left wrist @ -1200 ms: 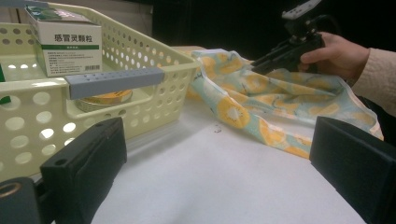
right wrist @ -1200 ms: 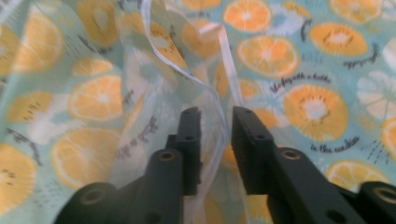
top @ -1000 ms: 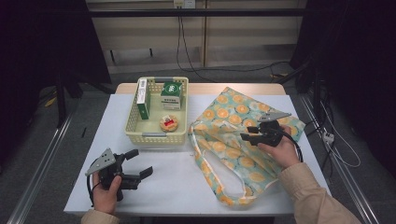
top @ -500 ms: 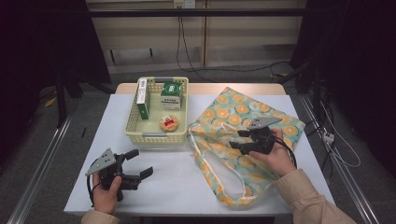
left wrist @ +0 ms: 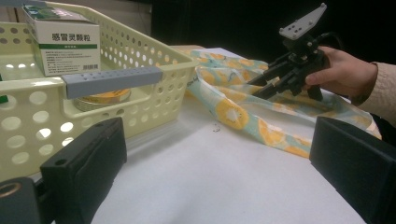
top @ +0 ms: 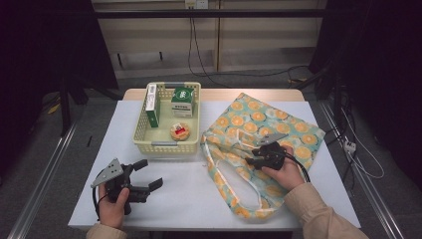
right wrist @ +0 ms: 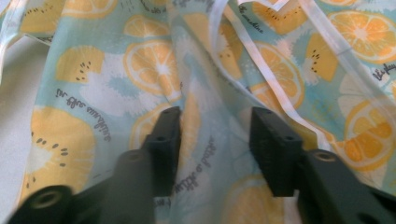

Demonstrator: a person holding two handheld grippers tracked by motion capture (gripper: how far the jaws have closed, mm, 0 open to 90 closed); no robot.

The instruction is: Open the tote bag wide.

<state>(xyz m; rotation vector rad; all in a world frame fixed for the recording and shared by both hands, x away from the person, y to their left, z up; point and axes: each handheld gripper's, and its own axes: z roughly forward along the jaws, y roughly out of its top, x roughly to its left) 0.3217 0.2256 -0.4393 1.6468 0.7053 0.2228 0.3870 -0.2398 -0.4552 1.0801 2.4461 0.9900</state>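
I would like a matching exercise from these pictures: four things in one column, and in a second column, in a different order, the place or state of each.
Things:
1. white and green box
2. round tin
3. left gripper
4. right gripper

Places or states:
A. jaws down on the fruit-print bag, a fold of cloth between them
B. lying flat on the basket floor
C. standing at the basket's far wall
D. jaws wide open, nothing between them

Pairs: 1-C, 2-B, 3-D, 4-A

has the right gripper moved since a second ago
Yes. The right gripper has slid left across the fruit-print bag, toward the yellow basket, and lower. Its jaws have just been closing around a fold of fabric.
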